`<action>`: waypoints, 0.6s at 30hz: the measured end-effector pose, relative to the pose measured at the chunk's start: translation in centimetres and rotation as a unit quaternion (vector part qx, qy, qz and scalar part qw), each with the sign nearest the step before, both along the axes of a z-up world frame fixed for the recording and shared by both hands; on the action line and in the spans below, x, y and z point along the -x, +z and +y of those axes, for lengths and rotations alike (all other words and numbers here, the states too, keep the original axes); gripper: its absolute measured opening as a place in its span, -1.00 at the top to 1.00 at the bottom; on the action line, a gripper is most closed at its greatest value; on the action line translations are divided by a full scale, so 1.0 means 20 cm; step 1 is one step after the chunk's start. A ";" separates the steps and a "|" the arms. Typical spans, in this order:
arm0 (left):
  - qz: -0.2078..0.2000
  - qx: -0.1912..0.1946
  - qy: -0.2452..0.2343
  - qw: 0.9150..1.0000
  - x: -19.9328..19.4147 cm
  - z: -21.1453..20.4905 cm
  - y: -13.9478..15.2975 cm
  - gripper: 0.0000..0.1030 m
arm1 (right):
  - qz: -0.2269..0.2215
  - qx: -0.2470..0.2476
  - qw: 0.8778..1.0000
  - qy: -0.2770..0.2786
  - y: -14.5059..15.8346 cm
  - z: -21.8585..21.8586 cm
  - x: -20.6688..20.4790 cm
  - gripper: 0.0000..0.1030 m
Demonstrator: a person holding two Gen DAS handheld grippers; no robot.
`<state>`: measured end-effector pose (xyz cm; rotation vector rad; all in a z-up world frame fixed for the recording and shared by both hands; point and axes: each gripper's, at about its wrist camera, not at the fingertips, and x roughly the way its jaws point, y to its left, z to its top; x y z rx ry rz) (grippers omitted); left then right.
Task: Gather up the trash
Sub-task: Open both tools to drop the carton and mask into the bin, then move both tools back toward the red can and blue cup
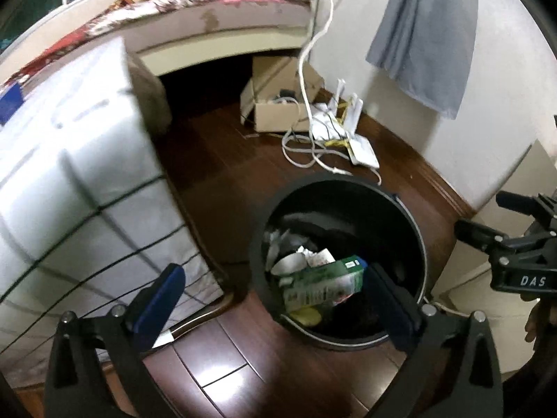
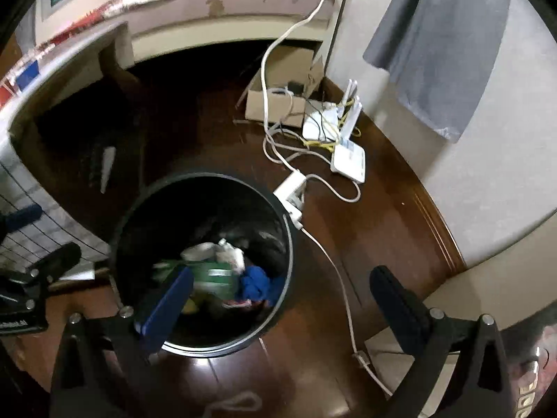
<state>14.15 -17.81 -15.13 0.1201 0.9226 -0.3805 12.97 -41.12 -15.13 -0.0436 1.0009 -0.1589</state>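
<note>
A round black trash bin (image 1: 369, 223) stands on the dark wooden floor. Inside it lie a green carton (image 1: 320, 282), crumpled white paper (image 1: 306, 257) and something yellow (image 1: 308, 317). My left gripper (image 1: 275, 303) hangs open over the bin's near left rim, with nothing between its fingers. In the right wrist view the same bin (image 2: 195, 202) also holds a blue crumpled thing (image 2: 256, 284) beside the green carton (image 2: 212, 275). My right gripper (image 2: 282, 308) is open and empty above the bin's near right rim. Each gripper shows at the edge of the other's view.
A bed (image 1: 216, 17) with a dark gap beneath it fills the back. To the left is a white quilted cover (image 1: 69, 160). A cardboard box (image 1: 278, 104), white routers (image 2: 348, 160), cables and a power strip (image 2: 290, 191) lie near the wall. A grey cloth (image 1: 424, 35) hangs there.
</note>
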 end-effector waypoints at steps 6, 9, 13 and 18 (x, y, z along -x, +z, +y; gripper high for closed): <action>-0.029 0.015 0.016 0.999 0.04 0.05 0.13 -0.98 | -0.036 0.021 0.999 0.003 0.16 0.08 0.05 -0.98; -0.044 0.021 0.024 0.999 0.05 0.09 0.19 -0.98 | -0.052 0.025 0.998 0.004 0.22 0.12 0.06 -0.98; -0.064 0.027 0.040 0.997 0.06 0.15 0.27 -0.98 | -0.073 0.030 0.997 0.005 0.31 0.16 0.08 -0.98; -0.081 0.025 0.063 0.994 0.06 0.24 0.33 -0.98 | -0.096 0.030 0.995 0.017 0.40 0.25 0.09 -0.98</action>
